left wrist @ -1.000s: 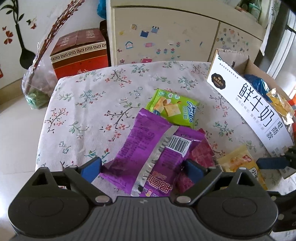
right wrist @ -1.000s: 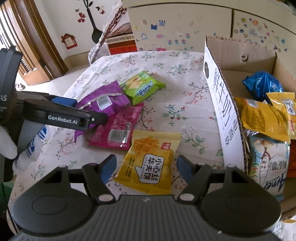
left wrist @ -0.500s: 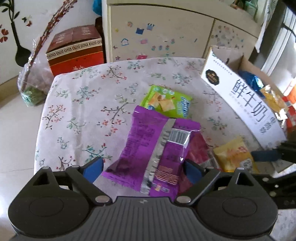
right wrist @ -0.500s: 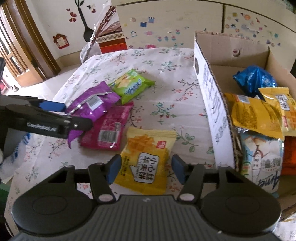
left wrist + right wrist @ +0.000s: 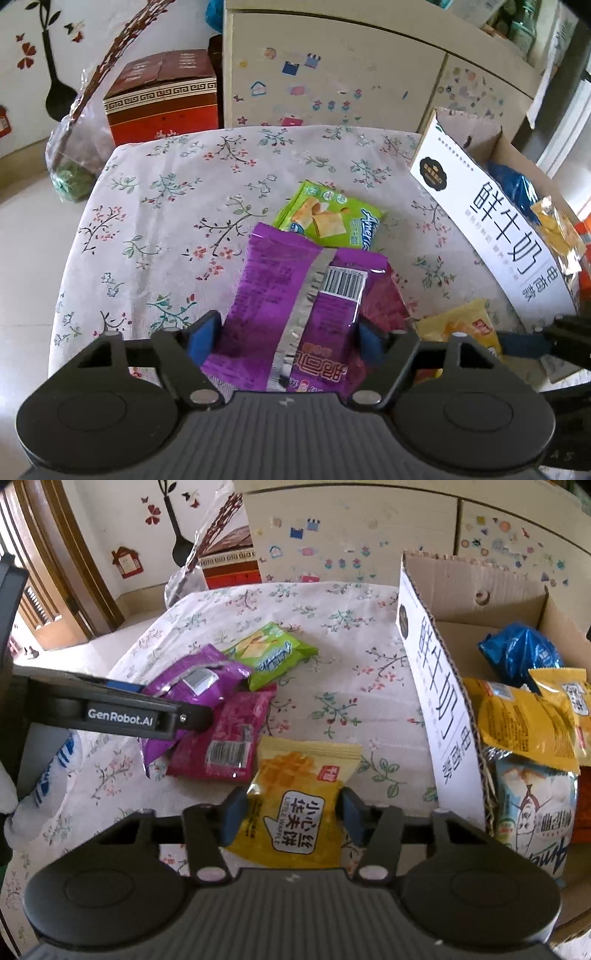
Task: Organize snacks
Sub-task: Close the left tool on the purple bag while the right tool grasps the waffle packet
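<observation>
My left gripper [image 5: 286, 338] is shut on a purple snack pack [image 5: 295, 306], which looks lifted off the floral cloth; the same pack shows in the right wrist view [image 5: 192, 686]. My right gripper [image 5: 290, 818] has its blue pads against both sides of a yellow waffle pack [image 5: 295, 805] that lies on the cloth. A pink pack [image 5: 225, 734] and a green pack [image 5: 273, 653] lie further out. The cardboard box [image 5: 432, 686] with several snacks stands to the right.
A red gift box [image 5: 162, 96] and a plastic bag [image 5: 74, 155] stand beyond the table's far left edge. A cream cabinet [image 5: 332, 74] stands behind. The table edge falls off to the left. My left gripper arm [image 5: 110, 709] crosses the right view.
Both grippers closed in: the left one onto the purple pack, which now stands higher, the right one onto the yellow waffle pack.
</observation>
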{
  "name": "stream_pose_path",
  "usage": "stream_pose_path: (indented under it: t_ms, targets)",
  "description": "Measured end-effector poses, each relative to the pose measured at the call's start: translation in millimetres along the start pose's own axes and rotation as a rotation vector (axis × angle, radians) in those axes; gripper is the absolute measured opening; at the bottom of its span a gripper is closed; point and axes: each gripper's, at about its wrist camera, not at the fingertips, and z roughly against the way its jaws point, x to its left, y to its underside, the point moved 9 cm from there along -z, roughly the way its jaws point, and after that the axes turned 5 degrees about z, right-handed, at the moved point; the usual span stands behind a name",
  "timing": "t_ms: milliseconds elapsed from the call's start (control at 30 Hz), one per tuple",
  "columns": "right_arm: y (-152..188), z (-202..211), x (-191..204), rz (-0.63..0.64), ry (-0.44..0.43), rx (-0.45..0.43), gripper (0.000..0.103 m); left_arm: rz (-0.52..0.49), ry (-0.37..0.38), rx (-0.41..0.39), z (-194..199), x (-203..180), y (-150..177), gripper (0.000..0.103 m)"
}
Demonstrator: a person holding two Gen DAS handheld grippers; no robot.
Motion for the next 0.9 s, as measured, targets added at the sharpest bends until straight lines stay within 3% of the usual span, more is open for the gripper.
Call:
stream_pose_path:
  t_ms: [133,267,367,433,467,667,733,800,900]
  targets:
    - [-6.0,4.6,-5.6,-0.029,-0.009,-0.012,0.034,0.038,-0.015,-0.001,2.5,1.4,-2.2,0.076]
    - [-6.6,5.2,-7.8,-0.045,-0.016,-0.012,0.032,0.068,-0.038,-0.009,6.8,4.4,-5.9,0.076]
    - [-5.5,4.2,-7.7,-0.077,-0.042,-0.006,0.038,0.079,-0.047,-0.021,10.3,7.0,-8.0,0.076]
    - [-3.9,3.3,-4.2,-0.069,-0.049,-0.007,0.056,0.1,-0.062,-0.027,11.6,11.4,-9.2,0.076]
    - [-2.4,2.5,-1.8,-0.057,-0.048,-0.008,0.06,0.113,-0.067,-0.026,11.8,13.2,-9.1,0.076]
    - [2.8,-3.1,12.3,0.008,-0.028,-0.004,0.072,0.183,-0.069,-0.044,16.8,21.7,-13.8,0.076]
    - [4.4,-4.8,16.4,0.048,-0.001,-0.008,0.072,0.203,-0.066,-0.054,19.3,22.1,-16.4,0.076]
    - [6.0,-5.4,19.5,0.108,0.046,-0.005,0.064,0.222,-0.062,-0.061,21.5,21.5,-17.9,0.076]
    - [6.6,-2.3,19.5,0.111,0.051,0.0,0.06,0.239,-0.055,-0.073,25.2,20.2,-20.6,0.076]
